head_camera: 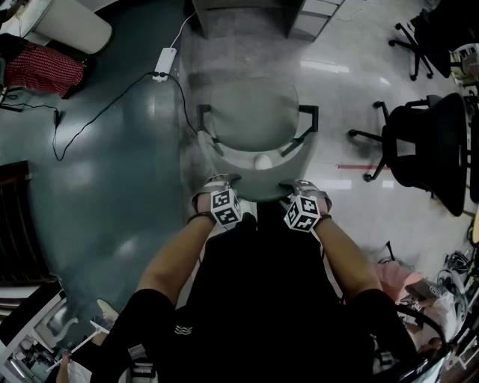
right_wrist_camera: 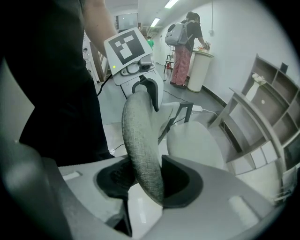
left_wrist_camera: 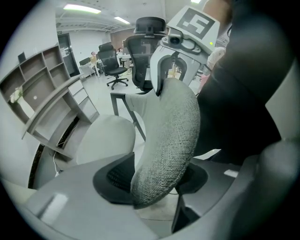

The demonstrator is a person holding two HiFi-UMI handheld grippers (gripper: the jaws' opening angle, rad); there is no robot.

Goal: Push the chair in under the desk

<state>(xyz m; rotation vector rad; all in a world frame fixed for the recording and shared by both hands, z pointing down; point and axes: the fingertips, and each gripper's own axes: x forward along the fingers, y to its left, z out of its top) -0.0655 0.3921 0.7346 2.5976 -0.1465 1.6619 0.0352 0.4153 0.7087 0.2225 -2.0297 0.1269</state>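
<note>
A grey fabric chair (head_camera: 253,112) stands on the floor in front of me, its seat facing the grey desk (head_camera: 243,16) at the top of the head view. My left gripper (head_camera: 222,187) and right gripper (head_camera: 301,188) sit side by side on the top edge of its backrest. In the left gripper view the curved backrest (left_wrist_camera: 168,136) runs between the jaws of the left gripper (left_wrist_camera: 151,182), both pads against the fabric. The right gripper (right_wrist_camera: 149,182) clamps the backrest (right_wrist_camera: 139,140) the same way. The desk's shelves (left_wrist_camera: 51,108) lie beyond the seat.
Black office chairs (head_camera: 428,142) stand to the right. A white power strip (head_camera: 163,63) with a black cable lies on the floor left of the chair. A pale bin (head_camera: 75,26) and red checked fabric (head_camera: 49,69) are at far left. A person with a backpack (right_wrist_camera: 183,42) stands far off.
</note>
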